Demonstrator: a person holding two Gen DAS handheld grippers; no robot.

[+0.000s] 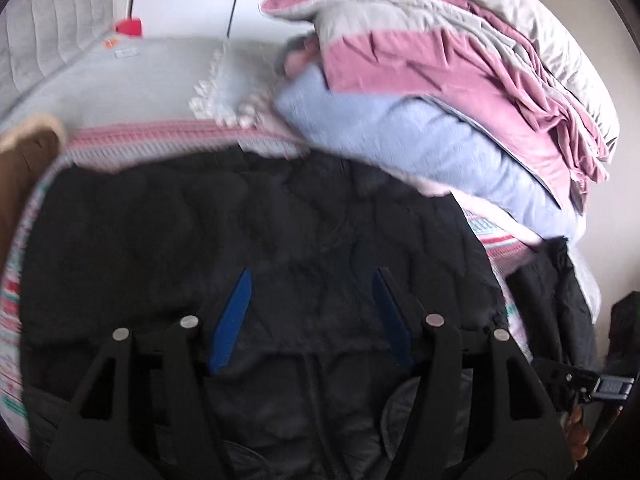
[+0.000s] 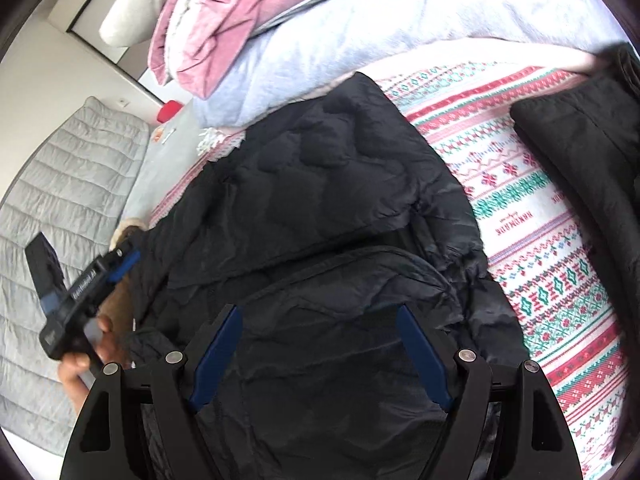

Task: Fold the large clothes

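A black quilted puffer jacket [image 1: 256, 232] lies spread on a patterned red, green and white blanket [image 2: 532, 216]. It also fills the right wrist view [image 2: 320, 208], with its hood [image 2: 340, 320] folded over near me. My left gripper [image 1: 310, 276] is open and empty just above the jacket's middle. My right gripper [image 2: 320, 312] is open and empty above the hood. The left gripper body [image 2: 76, 292] shows in the right wrist view at the jacket's left edge, held by a hand.
A pile of pink, grey and pale blue bedding [image 1: 440, 80] lies behind the jacket. Another black garment [image 2: 584, 148] lies at the right. A grey quilted mattress [image 2: 60, 200] and a red object [image 2: 170, 110] are at the left. A brown garment [image 1: 24, 160] lies at far left.
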